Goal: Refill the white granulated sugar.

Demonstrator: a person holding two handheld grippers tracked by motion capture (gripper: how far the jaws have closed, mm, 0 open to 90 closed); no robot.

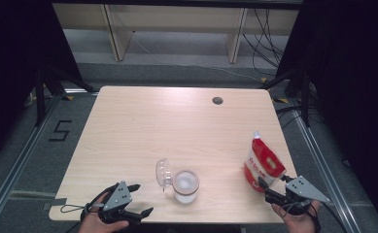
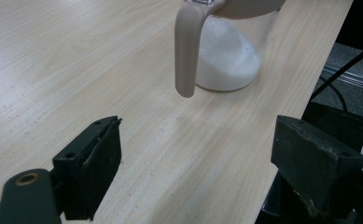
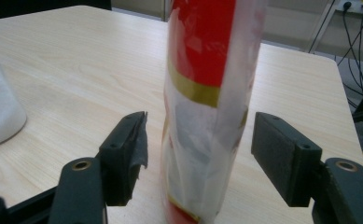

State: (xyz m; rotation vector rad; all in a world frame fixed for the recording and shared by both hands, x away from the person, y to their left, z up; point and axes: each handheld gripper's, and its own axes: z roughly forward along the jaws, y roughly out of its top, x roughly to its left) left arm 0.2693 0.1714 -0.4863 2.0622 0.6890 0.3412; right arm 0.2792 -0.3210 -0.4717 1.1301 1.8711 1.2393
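here, lidded-open jar (image 1: 185,186) of white powder, red pouch (image 3: 207,107) upright between open right claw (image 3: 200,154), left claw (image 2: 195,172) open

black "5" (image 1: 60,131) on floor (image 1: 26,145)

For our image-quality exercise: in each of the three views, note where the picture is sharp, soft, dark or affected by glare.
High view: the table is evenly lit, the surroundings fall to near black, and the jar looks washed out. Left gripper view: the jar handle is fairly sharp, the near fingers slightly soft. Right gripper view: the red pouch, close to the lens, is blurred, with glare on its plastic.
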